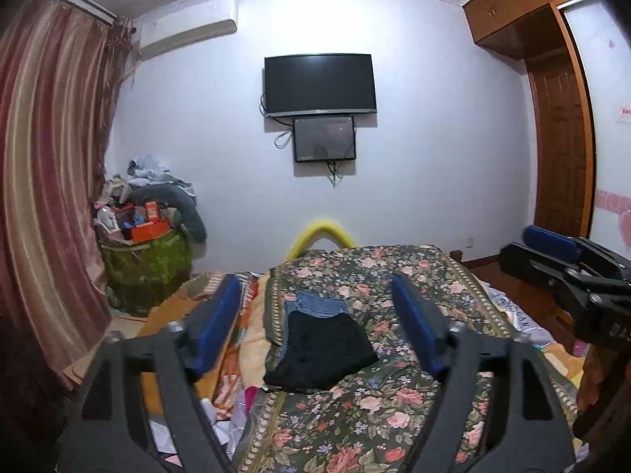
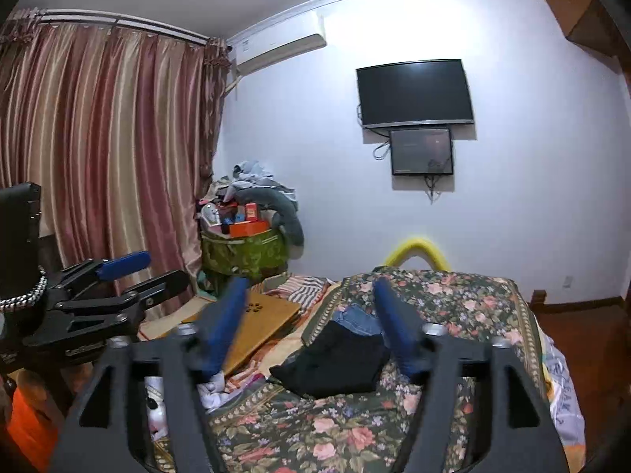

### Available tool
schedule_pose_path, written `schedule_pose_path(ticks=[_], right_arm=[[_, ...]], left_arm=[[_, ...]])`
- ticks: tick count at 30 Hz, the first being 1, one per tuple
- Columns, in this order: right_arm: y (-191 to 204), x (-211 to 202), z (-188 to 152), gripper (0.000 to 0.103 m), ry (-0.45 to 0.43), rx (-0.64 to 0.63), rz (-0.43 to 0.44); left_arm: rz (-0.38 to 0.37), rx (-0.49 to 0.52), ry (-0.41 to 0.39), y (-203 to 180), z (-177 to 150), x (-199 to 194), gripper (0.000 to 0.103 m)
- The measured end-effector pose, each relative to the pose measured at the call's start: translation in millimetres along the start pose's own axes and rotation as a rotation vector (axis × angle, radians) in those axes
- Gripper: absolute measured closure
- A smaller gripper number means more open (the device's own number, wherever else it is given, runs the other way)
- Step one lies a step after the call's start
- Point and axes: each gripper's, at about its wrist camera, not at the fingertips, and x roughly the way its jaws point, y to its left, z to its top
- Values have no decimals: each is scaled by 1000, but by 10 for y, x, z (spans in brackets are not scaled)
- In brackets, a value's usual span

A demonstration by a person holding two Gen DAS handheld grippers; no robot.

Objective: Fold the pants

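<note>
Folded black pants (image 1: 321,352) lie on the floral bedspread (image 1: 394,414), partly over folded blue jeans (image 1: 319,303). Both also show in the right wrist view: black pants (image 2: 335,366), jeans (image 2: 357,321). My left gripper (image 1: 315,291) is open and empty, held above and short of the pile. My right gripper (image 2: 309,287) is open and empty, also raised above the bed; it shows at the right edge of the left wrist view (image 1: 552,252). The left gripper appears at the left of the right wrist view (image 2: 130,268).
A green basket (image 1: 146,264) heaped with clothes and boxes stands by the striped curtain (image 1: 47,197). A wooden board (image 2: 256,323) lies left of the bedspread. A TV (image 1: 319,82) hangs on the far wall. A wooden wardrobe (image 1: 560,149) is at right.
</note>
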Motion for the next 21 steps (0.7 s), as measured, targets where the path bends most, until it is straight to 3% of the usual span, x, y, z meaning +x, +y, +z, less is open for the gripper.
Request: schedule_pose_path(ticks=[2, 6, 21], right_arm=[[-2, -19, -21, 18, -3, 2, -14], [-1, -79, -13, 0, -11, 5, -52], [-26, -221, -65, 0, -13, 20, -68]], left_arm=[[4, -9, -7, -1, -19, -44, 4], [2, -24, -8, -14, -51, -94, 1], [-6, -30, 2, -79, -84, -68, 0]])
